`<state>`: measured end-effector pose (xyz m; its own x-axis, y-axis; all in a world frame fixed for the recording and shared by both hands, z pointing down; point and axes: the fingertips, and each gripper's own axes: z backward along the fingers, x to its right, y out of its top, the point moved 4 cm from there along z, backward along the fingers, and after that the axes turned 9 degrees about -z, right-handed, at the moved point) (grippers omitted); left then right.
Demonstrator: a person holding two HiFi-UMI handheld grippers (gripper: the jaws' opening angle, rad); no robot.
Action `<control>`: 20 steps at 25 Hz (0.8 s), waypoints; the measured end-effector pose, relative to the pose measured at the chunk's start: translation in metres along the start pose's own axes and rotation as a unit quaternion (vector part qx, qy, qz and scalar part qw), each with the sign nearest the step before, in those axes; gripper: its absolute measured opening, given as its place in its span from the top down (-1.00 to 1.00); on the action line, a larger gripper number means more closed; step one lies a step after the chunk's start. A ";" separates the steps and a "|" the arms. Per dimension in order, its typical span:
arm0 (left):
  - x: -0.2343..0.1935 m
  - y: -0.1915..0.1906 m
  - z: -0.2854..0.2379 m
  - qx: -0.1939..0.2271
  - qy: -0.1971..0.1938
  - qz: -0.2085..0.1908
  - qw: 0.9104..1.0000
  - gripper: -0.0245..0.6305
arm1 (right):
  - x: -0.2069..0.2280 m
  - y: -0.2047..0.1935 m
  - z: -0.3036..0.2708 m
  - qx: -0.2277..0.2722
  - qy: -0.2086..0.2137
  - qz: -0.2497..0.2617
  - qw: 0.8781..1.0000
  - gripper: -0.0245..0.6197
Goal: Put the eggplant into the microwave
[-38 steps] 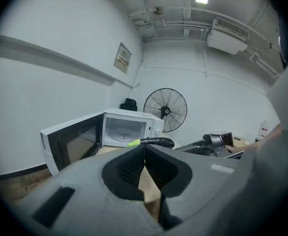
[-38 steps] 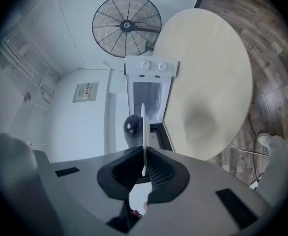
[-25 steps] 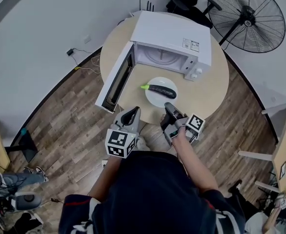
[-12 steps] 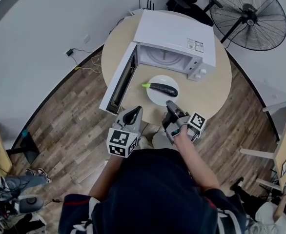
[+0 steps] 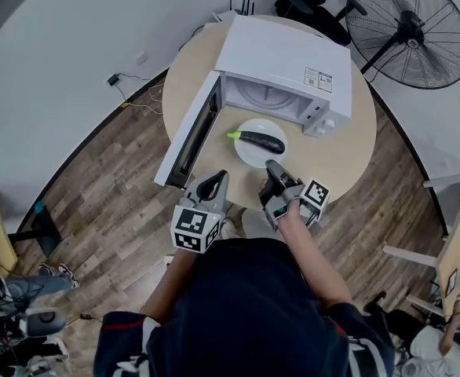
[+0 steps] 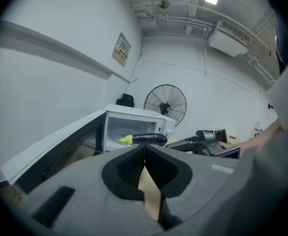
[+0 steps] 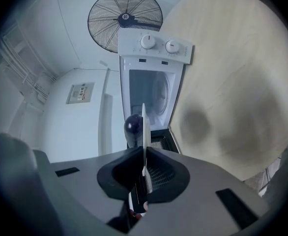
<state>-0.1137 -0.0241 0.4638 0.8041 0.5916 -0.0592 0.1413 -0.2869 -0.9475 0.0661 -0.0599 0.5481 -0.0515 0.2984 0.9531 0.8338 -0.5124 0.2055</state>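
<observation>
A dark purple eggplant with a green stem lies on a white plate on the round table, just in front of the white microwave. The microwave's door hangs open to the left and its chamber looks bare. My right gripper sits at the plate's near rim; in the right gripper view its jaws are shut on the thin plate edge, with the eggplant just beyond. My left gripper is shut and empty, left of the plate, facing the eggplant.
The wooden table is bare to the right of the plate. A big black floor fan stands behind the table at the right. Cables and a wall socket lie on the floor at the left. The open door fills the table's left side.
Almost nothing: both grippers hold their places by the plate, and only the head view has shifted slightly.
</observation>
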 end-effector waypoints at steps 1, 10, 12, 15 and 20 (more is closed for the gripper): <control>-0.001 0.000 -0.004 -0.002 0.001 0.002 1.000 0.87 | -0.001 0.003 -0.003 -0.002 -0.001 0.001 1.000 0.85; -0.005 0.005 -0.044 -0.020 0.013 0.012 1.000 0.87 | 0.001 0.041 -0.031 -0.014 -0.022 0.005 1.000 0.85; -0.008 0.006 -0.051 -0.024 0.019 0.015 0.999 0.87 | 0.002 0.049 -0.037 -0.018 -0.026 0.003 0.999 0.85; -0.010 0.007 -0.063 -0.031 0.028 0.019 0.999 0.87 | 0.006 0.058 -0.045 -0.027 -0.033 -0.001 0.999 0.85; -0.008 0.013 -0.085 -0.033 0.040 0.024 0.998 0.87 | 0.006 0.076 -0.056 -0.040 -0.041 -0.003 0.998 0.85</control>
<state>-0.0693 -0.0972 0.4783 0.8536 0.5153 -0.0764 0.1374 -0.3642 -0.9212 0.0983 -0.1418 0.5823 -0.0087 0.3651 0.9309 0.7868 -0.5721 0.2317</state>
